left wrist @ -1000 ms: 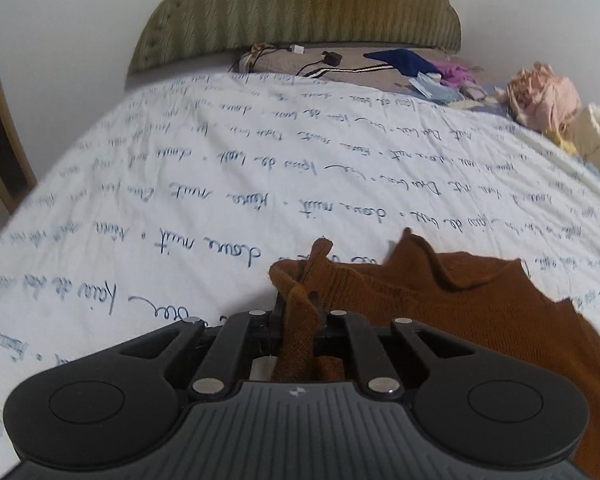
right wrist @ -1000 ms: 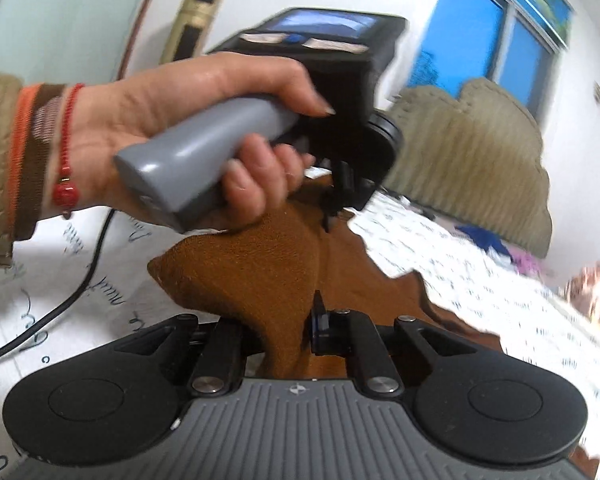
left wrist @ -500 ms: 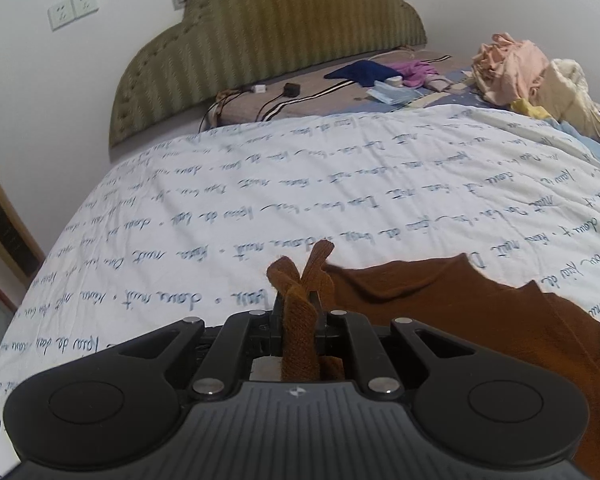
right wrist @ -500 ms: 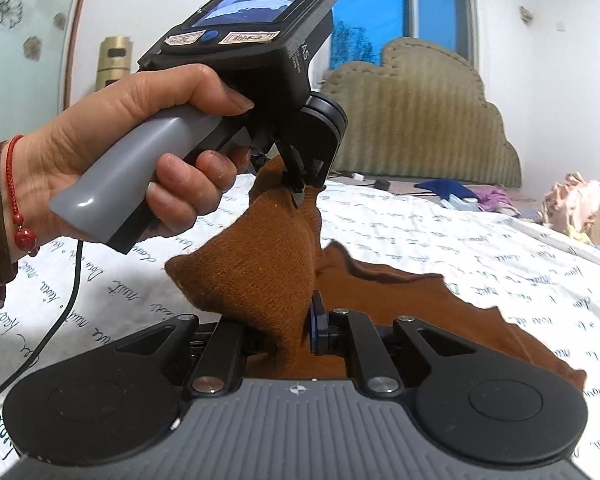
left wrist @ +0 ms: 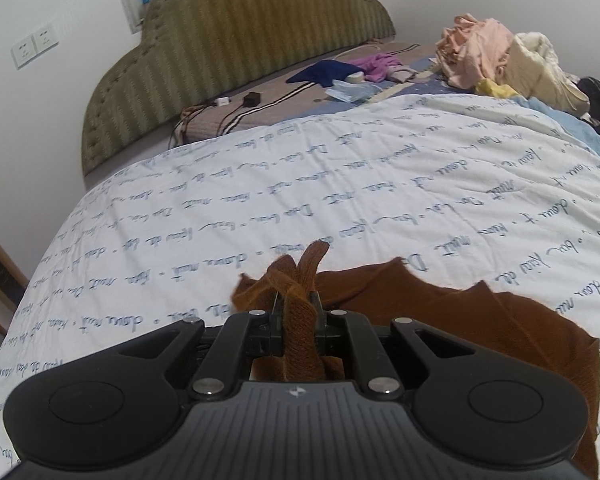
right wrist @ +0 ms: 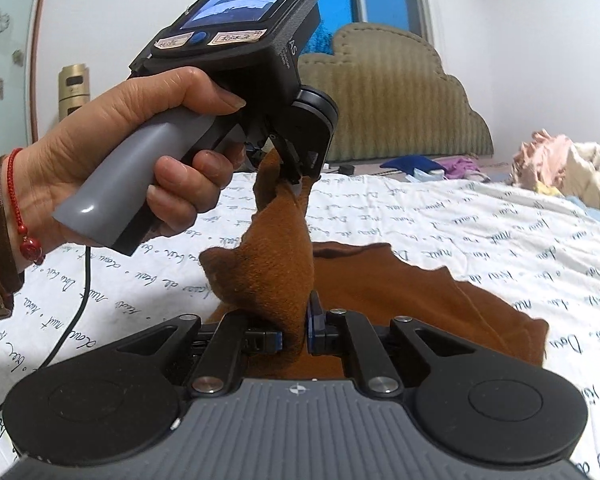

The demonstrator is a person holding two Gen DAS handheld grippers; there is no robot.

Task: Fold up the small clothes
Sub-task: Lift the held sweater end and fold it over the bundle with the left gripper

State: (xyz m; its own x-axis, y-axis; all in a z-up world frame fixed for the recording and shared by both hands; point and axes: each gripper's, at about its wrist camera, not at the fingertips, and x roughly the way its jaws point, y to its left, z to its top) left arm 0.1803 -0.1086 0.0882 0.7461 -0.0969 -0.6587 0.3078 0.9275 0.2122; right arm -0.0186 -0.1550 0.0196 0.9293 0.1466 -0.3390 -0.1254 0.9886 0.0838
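The bed (left wrist: 380,184), under a white quilt printed with blue script, carries the brown knitted garment (right wrist: 400,284), most of which lies flat on the quilt ahead and to the right of both tools. Its near edge is lifted off the quilt and stretched between them. The left hand-held gripper (right wrist: 296,184), held in the person's left hand (right wrist: 140,160), is pinched tight on one bunched corner, higher and farther from the right wrist camera. The right hand-held gripper (right wrist: 296,340) is pressed together on the other corner, low and close. The held edge therefore runs front to back, so I judge the fold should carry it rightward over the flat body.
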